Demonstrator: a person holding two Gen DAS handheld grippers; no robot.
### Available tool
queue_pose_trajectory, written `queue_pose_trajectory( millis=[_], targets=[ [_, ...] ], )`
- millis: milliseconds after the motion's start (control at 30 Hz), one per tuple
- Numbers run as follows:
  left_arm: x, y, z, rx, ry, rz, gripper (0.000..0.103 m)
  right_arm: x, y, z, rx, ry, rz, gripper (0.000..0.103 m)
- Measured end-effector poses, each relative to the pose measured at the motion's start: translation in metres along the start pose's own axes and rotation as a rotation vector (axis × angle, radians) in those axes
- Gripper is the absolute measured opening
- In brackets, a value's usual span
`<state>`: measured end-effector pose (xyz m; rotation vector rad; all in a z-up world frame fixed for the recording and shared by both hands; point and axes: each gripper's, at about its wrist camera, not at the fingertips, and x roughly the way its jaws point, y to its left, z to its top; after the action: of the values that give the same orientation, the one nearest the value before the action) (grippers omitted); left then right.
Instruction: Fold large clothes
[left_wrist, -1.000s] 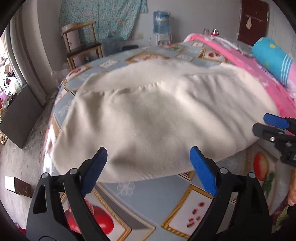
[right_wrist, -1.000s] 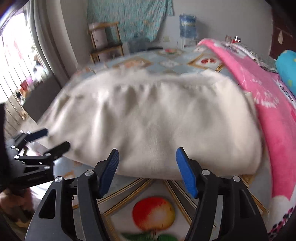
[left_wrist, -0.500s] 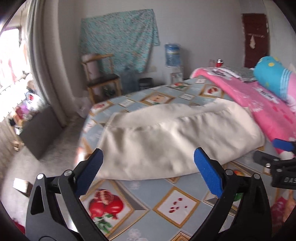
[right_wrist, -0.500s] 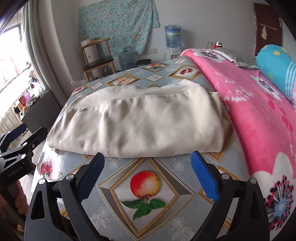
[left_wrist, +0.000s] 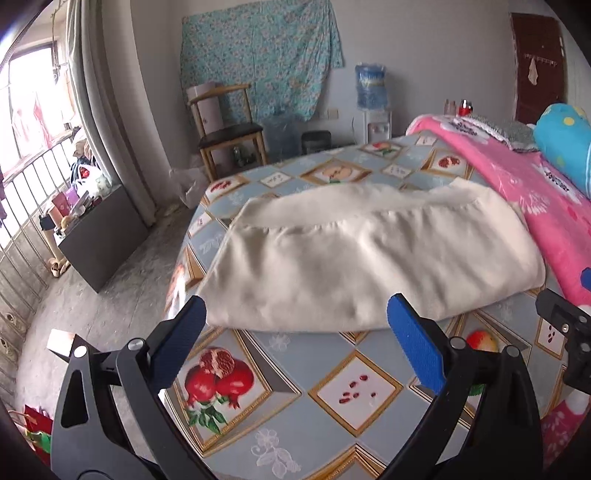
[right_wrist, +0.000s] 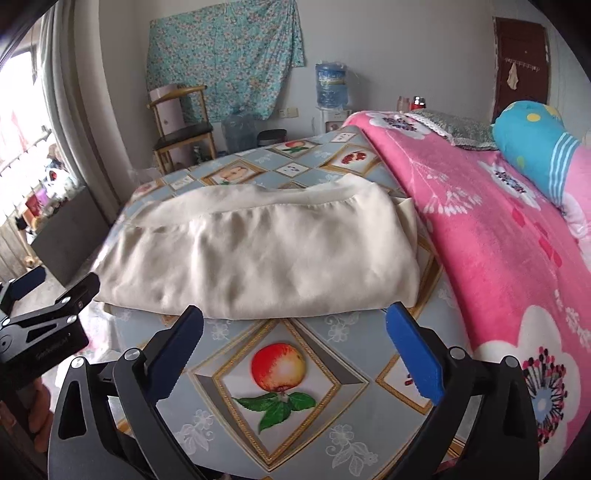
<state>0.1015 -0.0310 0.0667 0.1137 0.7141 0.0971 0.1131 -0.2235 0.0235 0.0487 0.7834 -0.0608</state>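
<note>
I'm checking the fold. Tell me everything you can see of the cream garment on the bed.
The cream garment is soft, knit-looking cloth, folded into a wide, slightly puffy rectangle with a banded hem along its far edge. It lies flat on the fruit-print sheet, its right end beside the pink blanket. Nothing grips it.

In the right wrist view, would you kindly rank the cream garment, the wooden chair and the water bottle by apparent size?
1. cream garment
2. wooden chair
3. water bottle
The chair and bottle stand farther away, so only apparent size is ranked.
</note>
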Motion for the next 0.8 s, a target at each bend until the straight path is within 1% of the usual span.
queue_pose_trajectory(
  millis=[200,333,400,500,800],
  targets=[
    [0.015,-0.010,-0.006,-0.024,0.084,-0.037,0.095,0.014,-0.001,-0.004,-0.001,0.055,-0.032,0.097],
    [0.025,-0.018,-0.007,-0.031,0.137,-0.043,0.095,0.019,-0.004,-0.007,-0.015,0.078,-0.059,0.097],
    [0.029,-0.022,-0.008,-0.031,0.158,-0.033,0.095,0.022,-0.007,-0.008,-0.011,0.092,-0.060,0.097],
    [0.033,-0.025,-0.007,-0.039,0.184,-0.038,0.095,0.027,-0.008,-0.007,-0.013,0.107,-0.060,0.097],
    [0.042,-0.027,-0.010,-0.040,0.224,-0.030,0.095,0.033,-0.008,-0.005,-0.016,0.132,-0.066,0.097]
  ],
)
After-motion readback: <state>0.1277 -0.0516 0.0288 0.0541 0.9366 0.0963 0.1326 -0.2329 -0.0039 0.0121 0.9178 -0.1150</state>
